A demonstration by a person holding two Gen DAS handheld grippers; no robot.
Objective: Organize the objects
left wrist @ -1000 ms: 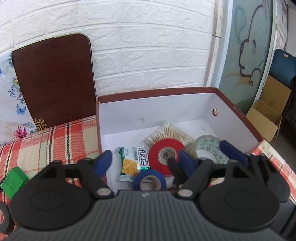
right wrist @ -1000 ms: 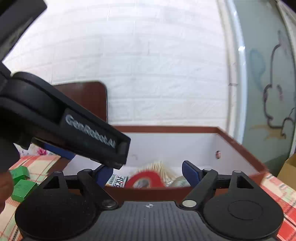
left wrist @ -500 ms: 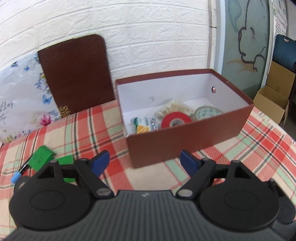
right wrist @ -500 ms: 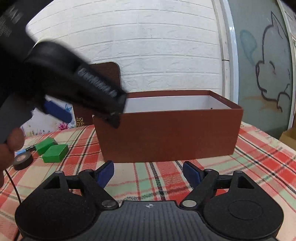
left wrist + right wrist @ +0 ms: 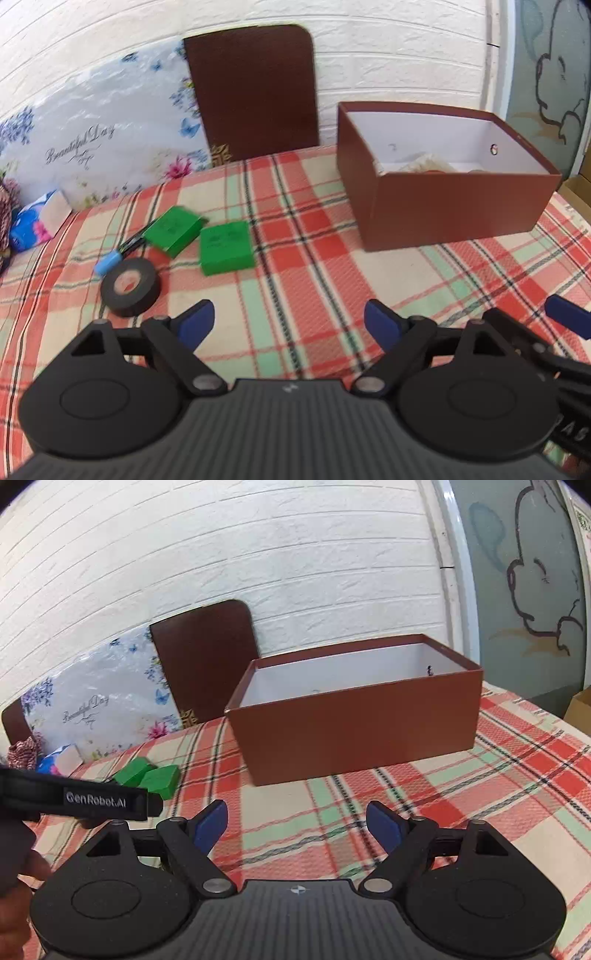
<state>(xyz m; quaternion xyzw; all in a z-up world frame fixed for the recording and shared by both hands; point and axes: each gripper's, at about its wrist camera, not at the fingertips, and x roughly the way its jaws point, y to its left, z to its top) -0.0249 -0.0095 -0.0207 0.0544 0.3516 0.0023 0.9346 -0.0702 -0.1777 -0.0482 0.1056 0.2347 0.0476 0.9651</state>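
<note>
A brown open box (image 5: 454,206) with a white inside stands at the back right of the plaid table; it also shows in the right wrist view (image 5: 354,734). Left of it lie two green blocks (image 5: 227,249) (image 5: 173,230), a black tape roll (image 5: 130,282) and a blue-tipped pen (image 5: 110,258). My left gripper (image 5: 288,325) is open and empty, low over the cloth, near the tape roll. My right gripper (image 5: 297,823) is open and empty in front of the box. The green blocks (image 5: 159,775) show partly behind the left tool.
A dark brown board (image 5: 255,92) and a floral panel (image 5: 92,147) lean on the white brick wall. A blue tissue pack (image 5: 31,225) lies at the far left. The plaid tablecloth (image 5: 314,280) covers the table. A cardboard box (image 5: 580,709) stands beyond the right edge.
Both grippers have pulled back from over the box toward the near side of the table. The left one has swung left, bringing the green blocks and tape roll into view.
</note>
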